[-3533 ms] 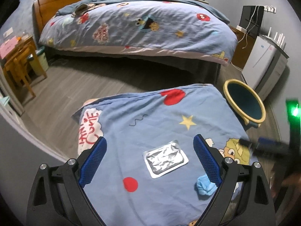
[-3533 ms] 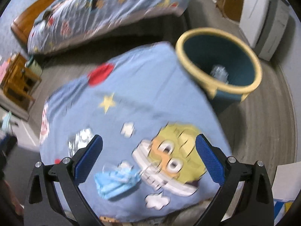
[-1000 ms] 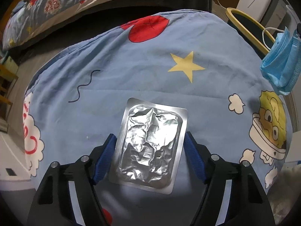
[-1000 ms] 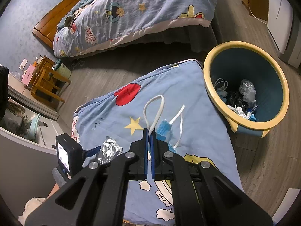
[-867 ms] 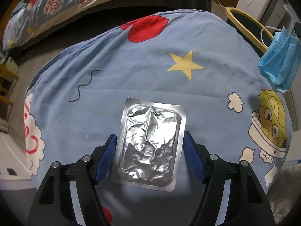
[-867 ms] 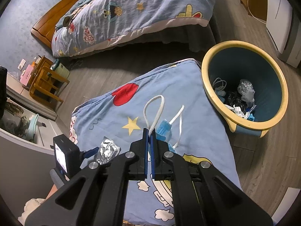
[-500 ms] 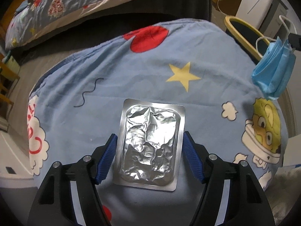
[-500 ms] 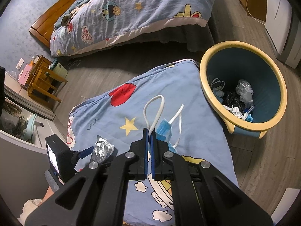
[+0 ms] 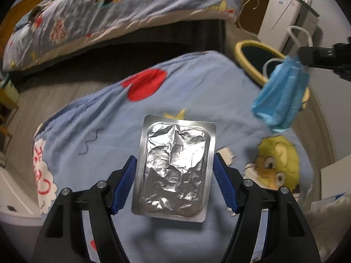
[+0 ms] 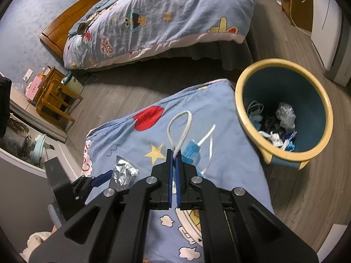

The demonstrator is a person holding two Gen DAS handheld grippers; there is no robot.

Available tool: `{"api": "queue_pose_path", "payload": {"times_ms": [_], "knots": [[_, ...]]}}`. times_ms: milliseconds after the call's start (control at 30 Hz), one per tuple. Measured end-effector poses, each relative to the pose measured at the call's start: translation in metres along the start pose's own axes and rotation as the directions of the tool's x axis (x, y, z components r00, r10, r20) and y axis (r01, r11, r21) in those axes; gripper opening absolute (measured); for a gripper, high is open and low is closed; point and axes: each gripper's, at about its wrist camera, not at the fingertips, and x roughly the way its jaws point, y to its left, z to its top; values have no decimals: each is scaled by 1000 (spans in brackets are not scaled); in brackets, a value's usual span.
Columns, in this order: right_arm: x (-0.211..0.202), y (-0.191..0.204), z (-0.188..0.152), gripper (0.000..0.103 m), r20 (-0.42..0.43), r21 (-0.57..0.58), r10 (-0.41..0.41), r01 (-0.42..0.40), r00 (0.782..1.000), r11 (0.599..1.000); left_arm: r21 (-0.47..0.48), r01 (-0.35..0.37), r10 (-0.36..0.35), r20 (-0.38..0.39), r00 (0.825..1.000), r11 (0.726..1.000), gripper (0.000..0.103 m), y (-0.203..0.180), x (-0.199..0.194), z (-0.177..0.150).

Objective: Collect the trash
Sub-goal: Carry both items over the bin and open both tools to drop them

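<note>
A crumpled silver foil tray [image 9: 174,168] sits clamped between the blue pads of my left gripper [image 9: 175,173], lifted off the blue cartoon cloth [image 9: 109,118]. The same foil tray [image 10: 124,174] shows at lower left in the right wrist view, in the left gripper [image 10: 103,178]. My right gripper [image 10: 174,155] is shut on the white ear loop [image 10: 178,129] of a blue face mask [image 10: 193,153], which hangs above the cloth. From the left wrist, that mask [image 9: 283,98] dangles at the right, in front of the yellow-rimmed bin [image 9: 252,52].
The bin [image 10: 243,100] stands on the wood floor to the right of the cloth and holds several scraps [image 10: 278,131]. A bed with a cartoon duvet [image 10: 164,19] lies beyond. White appliances [image 10: 326,28] stand at the far right, a wooden chair [image 10: 57,100] at the left.
My left gripper has risen with the foil tray, so the cloth looks farther below. In the left wrist view the hanging mask sits lower. The right gripper has barely moved.
</note>
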Motion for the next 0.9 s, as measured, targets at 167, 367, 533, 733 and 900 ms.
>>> {"api": "queue_pose_path", "payload": {"times_ms": [167,367,533,733,900], "knots": [[-13,-19,15,2,54,17,-18,17,998,1000,28,-1,0,37,999,1000,71,-20,-9,17],[-23,-63,34,2,97,123,-22,10,995,992,48,37,-40,68,997,998,71,-49,-15,43],[-32,-108,46,2,136,217,-51,20,989,976,116,62,-74,98,992,991,71,-83,-17,68],[-39,-155,55,2,155,278,-136,89,978,956,191,104,-126,107,986,976,71,-120,-9,97],[-38,-193,54,2,146,328,-206,149,968,933,235,122,-149,104,983,964,71,-142,1,111]]}}
